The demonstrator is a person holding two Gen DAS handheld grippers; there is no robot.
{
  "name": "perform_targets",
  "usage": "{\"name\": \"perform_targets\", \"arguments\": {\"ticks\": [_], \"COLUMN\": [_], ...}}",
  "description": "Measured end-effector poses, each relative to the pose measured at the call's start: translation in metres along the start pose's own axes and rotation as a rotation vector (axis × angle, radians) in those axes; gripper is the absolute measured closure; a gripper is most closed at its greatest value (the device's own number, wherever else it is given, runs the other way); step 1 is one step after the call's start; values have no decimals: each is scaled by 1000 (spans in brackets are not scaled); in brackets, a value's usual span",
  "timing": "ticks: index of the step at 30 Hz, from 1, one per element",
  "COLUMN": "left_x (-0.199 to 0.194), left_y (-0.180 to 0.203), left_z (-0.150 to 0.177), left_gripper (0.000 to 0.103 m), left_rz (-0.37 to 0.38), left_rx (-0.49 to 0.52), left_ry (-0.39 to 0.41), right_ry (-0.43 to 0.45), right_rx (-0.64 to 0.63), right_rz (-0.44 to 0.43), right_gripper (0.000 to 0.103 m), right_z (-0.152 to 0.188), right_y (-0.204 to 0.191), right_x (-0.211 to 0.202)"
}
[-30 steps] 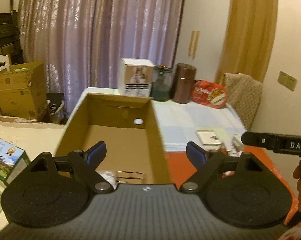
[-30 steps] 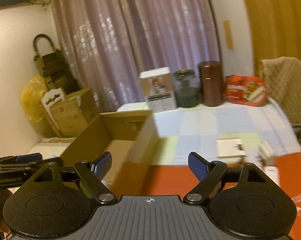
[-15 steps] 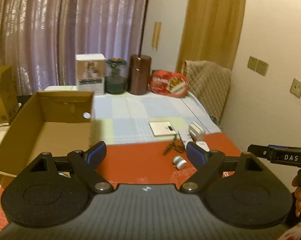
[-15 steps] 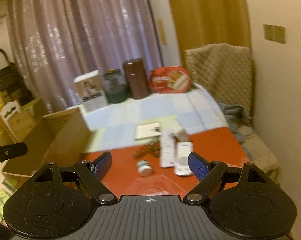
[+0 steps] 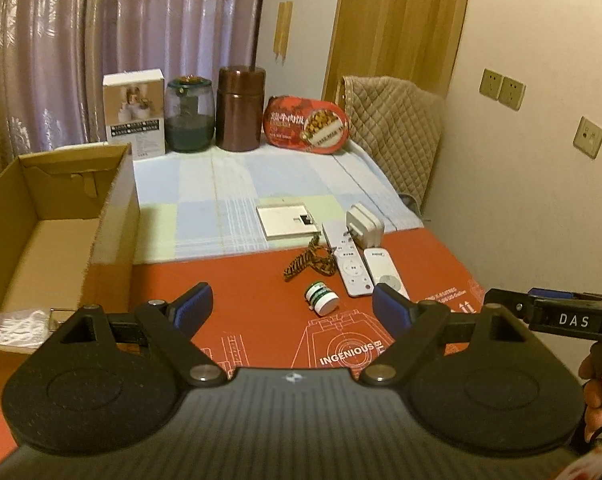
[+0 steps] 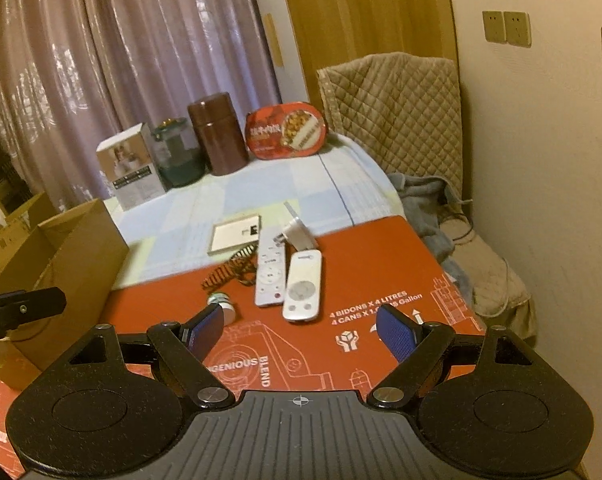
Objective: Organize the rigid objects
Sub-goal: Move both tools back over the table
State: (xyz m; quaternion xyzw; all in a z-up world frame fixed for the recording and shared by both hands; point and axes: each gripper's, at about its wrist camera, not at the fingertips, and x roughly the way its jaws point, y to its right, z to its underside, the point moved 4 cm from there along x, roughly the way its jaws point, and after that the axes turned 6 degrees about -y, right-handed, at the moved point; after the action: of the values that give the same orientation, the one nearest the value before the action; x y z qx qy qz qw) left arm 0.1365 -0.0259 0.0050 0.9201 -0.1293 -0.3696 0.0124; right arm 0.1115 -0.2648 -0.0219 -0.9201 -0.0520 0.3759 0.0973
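While both grippers — left (image 5: 291,306), right (image 6: 301,328) — gape empty, two remotes (image 6: 287,280) lie beside one bottle (image 5: 321,299).

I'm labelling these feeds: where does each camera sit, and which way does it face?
Left wrist: on the left tongs, looking down the table at the remotes, box at left; right tongs and a hand show.
Right wrist: on the right tongs, same direction; the left tongs' tip shows.
Shared: remotes, box, red mat.

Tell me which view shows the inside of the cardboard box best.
The left wrist view: the cardboard box opens toward the camera, showing its floor and something white inside. The right wrist view shows only its outer wall and rim.
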Motion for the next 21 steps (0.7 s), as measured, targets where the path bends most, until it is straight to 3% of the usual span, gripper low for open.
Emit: {"name": "perform_targets", "arguments": {"ticks": [17,21], "left_x": [104,131], "left_y": [5,5], "left_z": [10,14], "left_gripper": [21,24], "left_rz": [6,46], "left_rx": [93,120], "left_ry": [-116,-118], "right_ry": [-76,-88], "right_rx": [-41,-59], "right_rz": [31,28], "right_gripper": [23,23], "right_z": [0,-3], "right_y": [27,29], "right_x": [79,100]}}
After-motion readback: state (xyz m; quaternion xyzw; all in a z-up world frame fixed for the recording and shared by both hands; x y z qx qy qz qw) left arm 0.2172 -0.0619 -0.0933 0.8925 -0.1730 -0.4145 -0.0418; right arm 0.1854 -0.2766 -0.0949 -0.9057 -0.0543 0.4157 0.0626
